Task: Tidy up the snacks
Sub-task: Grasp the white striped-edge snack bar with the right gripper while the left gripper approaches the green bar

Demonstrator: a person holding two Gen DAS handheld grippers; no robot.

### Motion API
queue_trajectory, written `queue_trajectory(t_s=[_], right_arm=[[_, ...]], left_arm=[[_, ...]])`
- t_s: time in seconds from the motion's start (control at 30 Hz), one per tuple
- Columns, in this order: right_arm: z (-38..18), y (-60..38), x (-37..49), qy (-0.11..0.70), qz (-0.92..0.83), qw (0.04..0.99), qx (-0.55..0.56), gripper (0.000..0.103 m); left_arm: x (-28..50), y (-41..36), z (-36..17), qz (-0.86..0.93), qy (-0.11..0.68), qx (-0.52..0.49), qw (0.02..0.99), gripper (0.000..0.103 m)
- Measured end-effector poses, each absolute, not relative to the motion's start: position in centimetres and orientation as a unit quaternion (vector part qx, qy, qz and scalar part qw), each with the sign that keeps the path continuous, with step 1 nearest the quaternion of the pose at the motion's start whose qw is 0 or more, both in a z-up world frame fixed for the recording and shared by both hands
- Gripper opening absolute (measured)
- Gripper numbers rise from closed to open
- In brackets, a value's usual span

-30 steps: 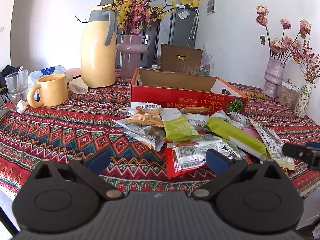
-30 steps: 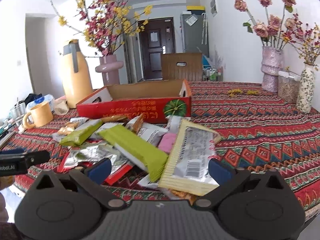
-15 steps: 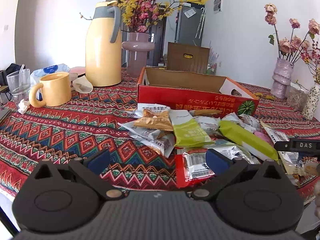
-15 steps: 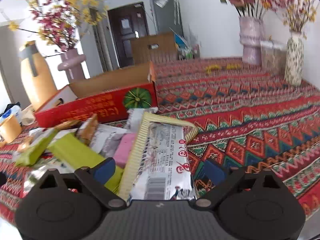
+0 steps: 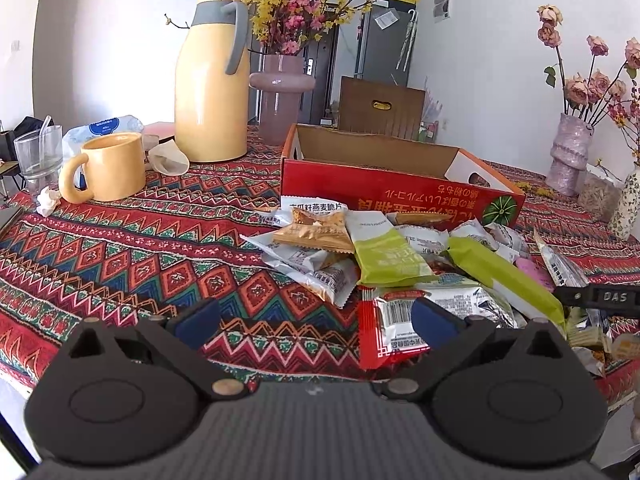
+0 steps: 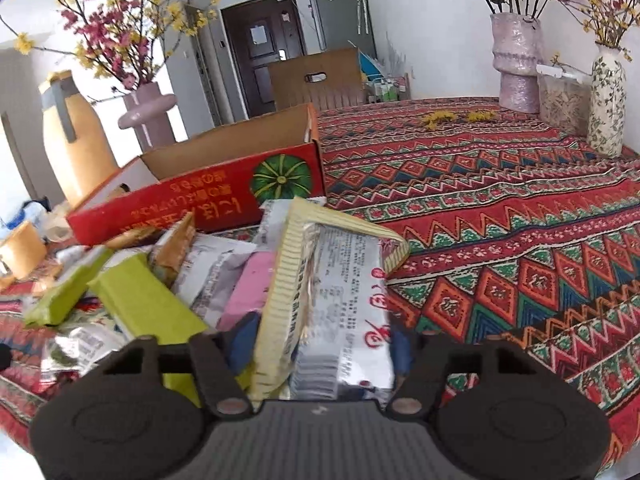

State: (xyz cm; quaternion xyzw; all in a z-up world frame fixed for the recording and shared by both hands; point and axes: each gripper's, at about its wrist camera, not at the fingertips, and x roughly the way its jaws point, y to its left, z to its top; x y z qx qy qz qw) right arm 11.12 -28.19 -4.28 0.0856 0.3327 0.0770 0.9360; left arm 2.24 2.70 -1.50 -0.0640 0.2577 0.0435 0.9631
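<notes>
Closing in on the pile, the right tongs (image 6: 320, 350) had just been narrowing their jaws, and the long silver packet with the cream ribbed edge (image 6: 340, 292) lay between them. A second before, those jaws stood wide with the packet lying flat ahead of them; half a second before, the tongs had pushed in so the packet's near end sat between the blue pads. By this moment the pads bore on both long sides of it and the wrapper looked bowed upward, so I judged the packet gripped. That put the first step of sorting in hand: one snack secured, with the lift and the carry not yet done.

The right tongs pointed down and forward over the near edge of the worktop (image 6: 520, 208), rolled a little to one side. The left tongs (image 5: 316, 322) had hardly moved; they hung released, jaws wide, with nothing between them, low over the patterned cloth just beside a red-bordered packet (image 5: 384, 332).

Farther off, the remaining snacks (image 5: 384, 256) lay heaped in front of the red carton (image 5: 360, 190), which I took for their destination. Its inside was hidden. Beyond stood a yellow jug (image 5: 212, 80).
</notes>
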Motion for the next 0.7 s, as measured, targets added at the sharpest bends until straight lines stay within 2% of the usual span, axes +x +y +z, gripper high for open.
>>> queue_trajectory(t_s=[0.1,0.7], right_arm=[[-3.7,-28.5,10.3,0.315,0.085,0.941,0.093,0.037],[-2.4,-30.6,8.8,0.251,0.081,0.957,0.124,0.035]], left_arm=[[2.4,2.7,-1.6,0.046,0.263,-0.065,0.962,0.103],[4.8,2.1,0.4,0.036,0.273,-0.062,0.959,0.103]])
